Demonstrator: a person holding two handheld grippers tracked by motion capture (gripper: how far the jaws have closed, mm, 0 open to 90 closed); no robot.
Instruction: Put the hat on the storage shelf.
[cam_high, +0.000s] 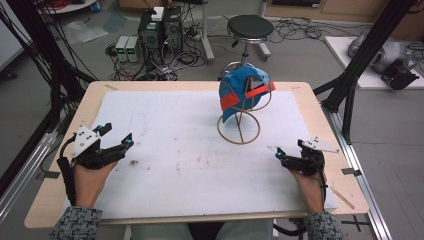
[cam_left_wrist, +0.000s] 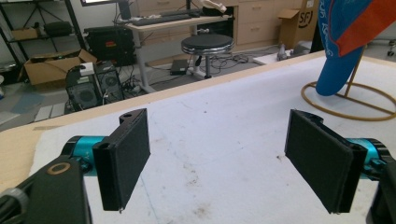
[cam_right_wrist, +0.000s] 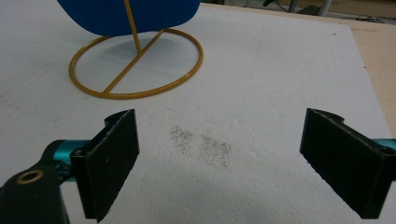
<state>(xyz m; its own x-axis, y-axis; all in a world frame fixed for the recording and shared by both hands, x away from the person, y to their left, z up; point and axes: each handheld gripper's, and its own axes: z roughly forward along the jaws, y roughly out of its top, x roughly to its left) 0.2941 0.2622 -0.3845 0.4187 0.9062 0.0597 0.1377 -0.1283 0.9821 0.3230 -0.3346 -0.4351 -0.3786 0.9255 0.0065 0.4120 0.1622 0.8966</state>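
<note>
A blue cap (cam_high: 239, 92) with red-orange bands hangs on a gold wire stand (cam_high: 239, 131) at the far middle-right of the white mat. My left gripper (cam_high: 116, 135) rests near the mat's left edge, open and holding nothing. My right gripper (cam_high: 290, 148) lies near the front right, a short way in front of the stand, also open and holding nothing. The left gripper view has the cap (cam_left_wrist: 348, 42) and stand ring (cam_left_wrist: 348, 100) at far right, beyond the open left gripper (cam_left_wrist: 217, 158). In the right gripper view the stand ring (cam_right_wrist: 135, 63) and cap (cam_right_wrist: 126, 14) lie ahead of the open right gripper (cam_right_wrist: 219, 158).
The white mat (cam_high: 185, 150) covers most of a wooden table (cam_high: 310, 97) and carries grey smudges. A black stool (cam_high: 250, 27) stands past the far edge, with computer towers (cam_high: 160, 30) on the floor. Black frame posts (cam_high: 350, 85) rise at the right.
</note>
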